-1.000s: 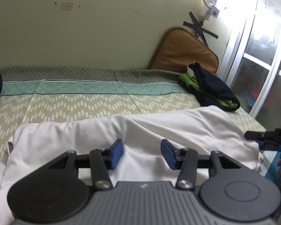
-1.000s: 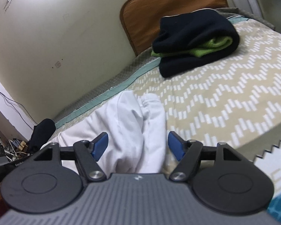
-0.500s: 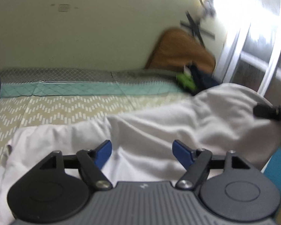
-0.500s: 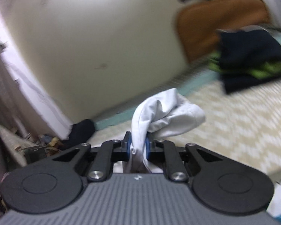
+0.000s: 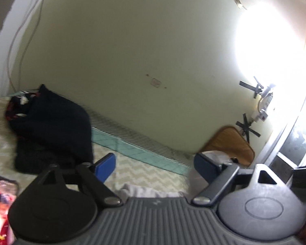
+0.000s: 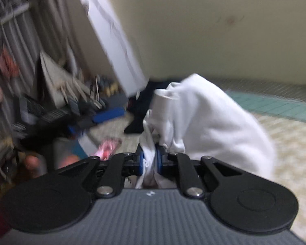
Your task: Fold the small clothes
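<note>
A white garment hangs bunched in front of my right gripper, which is shut on a fold of it above the patterned bed. In the left wrist view only a strip of that white garment shows below my left gripper. Its jaws are opening wide and nothing is between the blue pads. The left gripper also appears at the left of the right wrist view, blurred, as blue pads.
A dark pile of clothes lies on the bed at the left, against the wall. A brown cushion leans in the far corner by a window frame. A phone lies on the bed's near edge. Cluttered shelves stand beyond.
My right gripper shut on the white garment, lifted it and swung left. My left gripper opened wider, rose off the garment and turned left toward the dark pile.
</note>
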`<state>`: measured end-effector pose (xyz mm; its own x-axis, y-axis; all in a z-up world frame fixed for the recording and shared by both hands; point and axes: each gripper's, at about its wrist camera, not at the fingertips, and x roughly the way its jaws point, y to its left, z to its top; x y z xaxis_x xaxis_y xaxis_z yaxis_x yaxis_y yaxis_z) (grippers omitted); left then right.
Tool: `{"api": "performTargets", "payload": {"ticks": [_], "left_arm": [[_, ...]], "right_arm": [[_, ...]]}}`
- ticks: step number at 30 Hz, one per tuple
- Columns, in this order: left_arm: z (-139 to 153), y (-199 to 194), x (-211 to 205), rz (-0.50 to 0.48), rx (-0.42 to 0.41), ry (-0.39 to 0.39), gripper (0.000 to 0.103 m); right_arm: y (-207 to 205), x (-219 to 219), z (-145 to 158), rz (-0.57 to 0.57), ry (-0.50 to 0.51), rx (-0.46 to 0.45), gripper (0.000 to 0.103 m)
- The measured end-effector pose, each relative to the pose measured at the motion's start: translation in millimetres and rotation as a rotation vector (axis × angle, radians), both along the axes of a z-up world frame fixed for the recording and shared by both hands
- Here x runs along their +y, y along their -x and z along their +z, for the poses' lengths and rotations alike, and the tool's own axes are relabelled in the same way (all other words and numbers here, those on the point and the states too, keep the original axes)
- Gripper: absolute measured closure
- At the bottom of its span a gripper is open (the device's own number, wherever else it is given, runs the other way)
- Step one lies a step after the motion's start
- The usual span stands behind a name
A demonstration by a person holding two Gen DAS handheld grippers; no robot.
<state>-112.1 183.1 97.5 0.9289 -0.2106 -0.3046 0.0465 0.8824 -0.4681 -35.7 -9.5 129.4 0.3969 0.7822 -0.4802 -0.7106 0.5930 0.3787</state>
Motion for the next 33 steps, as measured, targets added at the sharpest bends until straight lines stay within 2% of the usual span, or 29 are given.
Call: {"api": "performTargets", "payload": {"ticks": [2,3,4,6,8,11,12,15,16,18,21,23,24,26,28,29,30,31,32,33], "left_arm": [[-2.7,0.3,1.3,0.012,0.023,-0.015,0.012],[-4.1,-1.3,0.8,0.016,0.041,-0.022,0.012],[-6.0,-2.6,-0.2,0.017,0.060,-0.028,0.012],[-10.8,-3.6,-2.8,0.006,0.080,-0.043,0.010],[-13.7,-5.4,-7.5,-0.009,0.087,-0.061,0.010],[-15.7,-12.6,-17.6,-0.048,0.083,-0.080,0.012],[-16.3,-15.5,-23.4,-0.072,0.081,-0.081,0.014],[-19.2,-23.1,-43.6,-0.108,0.096,-0.131,0.020],[-21.2,-26.3,-50.2,-0.107,0.109,-0.161,0.022],[-25.7,-33.7,-60.7,-0.102,0.144,-0.216,0.038],[-37.2,-49.0,-64.8,-0.046,0.221,-0.299,0.050],[-51.5,-64.8,-62.9,0.010,0.303,-0.357,0.050],[-58.7,-70.7,-59.8,0.018,0.335,-0.348,0.046],[-60.0,-71.2,-58.4,0.028,0.340,-0.343,0.043],[-54.0,-66.3,-62.8,0.033,0.330,-0.378,0.039],[-50.9,-63.2,-64.6,0.038,0.321,-0.391,0.030],[-47.5,-58.5,-64.2,0.044,0.310,-0.396,0.015],[-44.7,-53.6,-61.7,0.038,0.299,-0.385,0.008],[-41.6,-50.4,-58.0,0.022,0.289,-0.364,0.001],[-39.4,-46.2,-53.9,0.002,0.281,-0.338,0.000]], "right_arm": [[-18.5,30.4,-27.2,0.043,0.072,0.064,0.069],[-27.0,38.1,-39.4,0.069,0.085,0.114,0.057],[-30.6,38.2,-46.1,0.080,0.068,0.147,0.057],[-28.4,24.2,-41.4,0.091,0.005,0.157,0.053],[-22.5,1.2,-28.3,0.114,-0.076,0.129,0.053],[-15.3,-43.5,-11.9,0.041,-0.142,0.060,0.054],[-16.3,-55.2,-9.5,0.003,-0.147,0.050,0.055],[-26.6,-74.0,-13.9,-0.097,-0.115,0.055,0.076],[-32.7,-75.1,-18.6,-0.119,-0.098,0.070,0.078],[-43.8,-72.4,-30.1,-0.139,-0.079,0.081,0.078],[-59.2,-62.8,-53.5,-0.165,-0.052,0.119,0.082],[-68.6,-49.6,-64.9,-0.186,-0.014,0.134,0.097],[-69.4,-52.0,-66.3,-0.188,0.013,0.118,0.102],[-70.8,-41.5,-61.3,-0.184,0.027,0.108,0.102],[-67.4,-50.6,-56.4,-0.166,-0.003,0.116,0.094],[-61.4,-56.5,-53.3,-0.161,-0.027,0.113,0.090],[-55.0,-69.2,-50.7,-0.168,-0.059,0.105,0.078],[-50.4,-79.0,-48.7,-0.177,-0.089,0.092,0.063],[-45.6,-89.1,-47.0,-0.191,-0.116,0.074,0.056],[-37.7,-103.6,-46.1,-0.216,-0.135,0.054,0.045]]}}
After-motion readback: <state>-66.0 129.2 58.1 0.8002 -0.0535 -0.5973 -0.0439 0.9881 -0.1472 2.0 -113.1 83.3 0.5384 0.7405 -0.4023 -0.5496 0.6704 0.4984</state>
